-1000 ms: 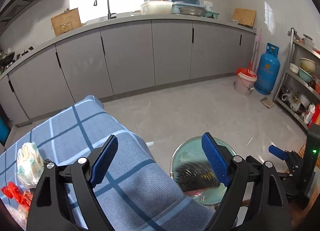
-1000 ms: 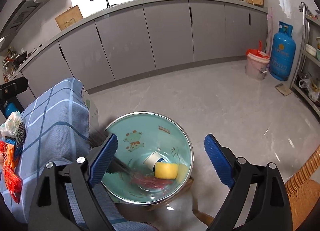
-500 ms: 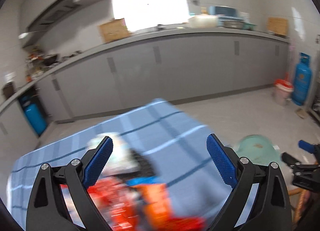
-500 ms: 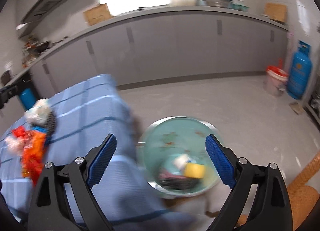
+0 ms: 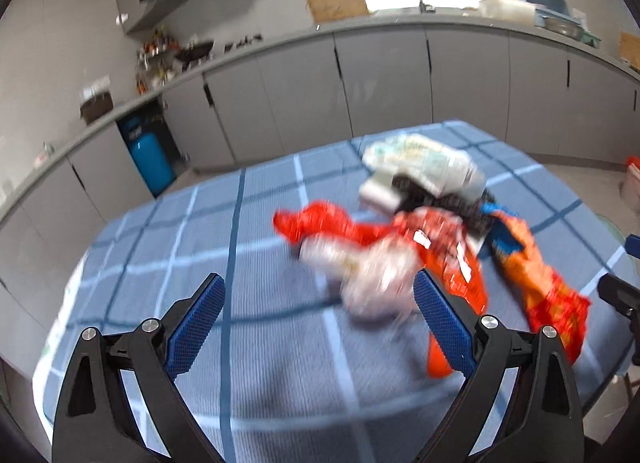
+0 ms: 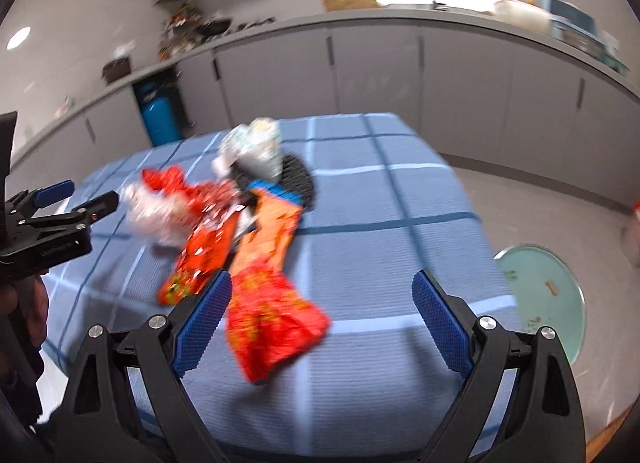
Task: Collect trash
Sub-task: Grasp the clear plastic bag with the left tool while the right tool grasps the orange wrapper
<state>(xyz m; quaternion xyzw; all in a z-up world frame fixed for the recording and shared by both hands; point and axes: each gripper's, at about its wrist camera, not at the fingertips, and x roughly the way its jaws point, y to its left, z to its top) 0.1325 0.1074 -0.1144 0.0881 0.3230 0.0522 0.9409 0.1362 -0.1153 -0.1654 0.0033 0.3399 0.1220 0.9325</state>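
A heap of trash lies on the blue checked tablecloth (image 5: 192, 223): a red wrapper (image 5: 444, 247), an orange wrapper (image 5: 536, 275), a crumpled clear bag (image 5: 372, 275), a white printed bag (image 5: 424, 167) and a black mesh piece (image 5: 468, 211). My left gripper (image 5: 318, 283) hovers open just short of the clear bag, its pads touching nothing. My right gripper (image 6: 322, 277) is open above the orange wrapper (image 6: 272, 303), which lies below the jaws, not pressed. The right wrist view shows the left gripper (image 6: 90, 191) at the far left, beside the clear bag (image 6: 156, 215). A metal bowl with a green inside (image 6: 548, 295) sits right of the table.
Grey kitchen cabinets and a worktop (image 5: 400, 63) run behind the table. A blue gas cylinder (image 5: 148, 159) stands under the worktop at the left. Pale floor tiles (image 6: 540, 199) lie right of the table. A person's hand (image 6: 24, 303) holds the left gripper.
Both grippers have swung left, away from the green bowl and over the table. The trash heap now lies right in front of them. The left jaws stand a little wider.
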